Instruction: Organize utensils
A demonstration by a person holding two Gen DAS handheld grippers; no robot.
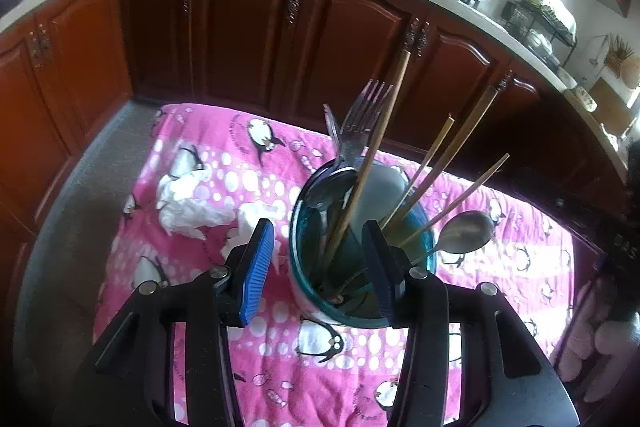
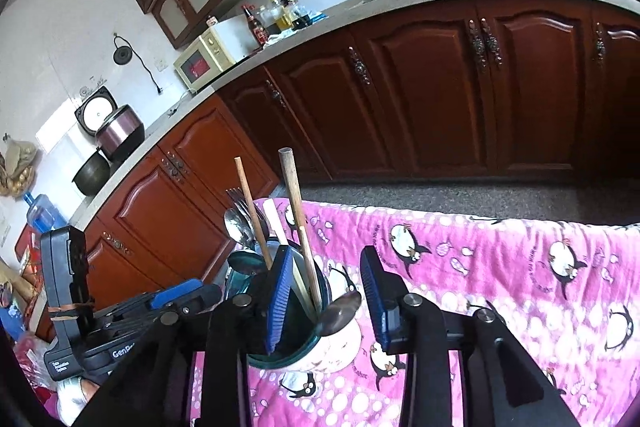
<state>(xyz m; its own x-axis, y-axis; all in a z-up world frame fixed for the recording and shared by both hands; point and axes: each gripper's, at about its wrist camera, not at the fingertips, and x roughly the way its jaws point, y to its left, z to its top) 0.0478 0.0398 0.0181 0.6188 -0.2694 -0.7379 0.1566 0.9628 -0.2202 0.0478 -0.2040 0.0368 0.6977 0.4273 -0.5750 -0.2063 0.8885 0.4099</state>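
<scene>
- Left claw [image 1: 320, 267] spread wide, gripping nothing, right pad overlapping the cup [image 1: 352, 299] rim low in frame; right claw [image 2: 328, 295] likewise wide and empty, left pad at the cup mouth.
- Holds spoons, a fork [image 1: 366, 115] and chopsticks [image 1: 452, 183], fanned out and leaning toward upper right of the left view.
- Risk of tipping: tall load, soft pink blanket [image 1: 240, 167] underneath; nudge from either pad likely enough.
- Risk of snagging the spoon [image 1: 466, 233] hanging over the rim.
- Far blanket edge drops to floor; open room at right in the right view; crumpled tissue [image 1: 188, 203] at centre left.
</scene>
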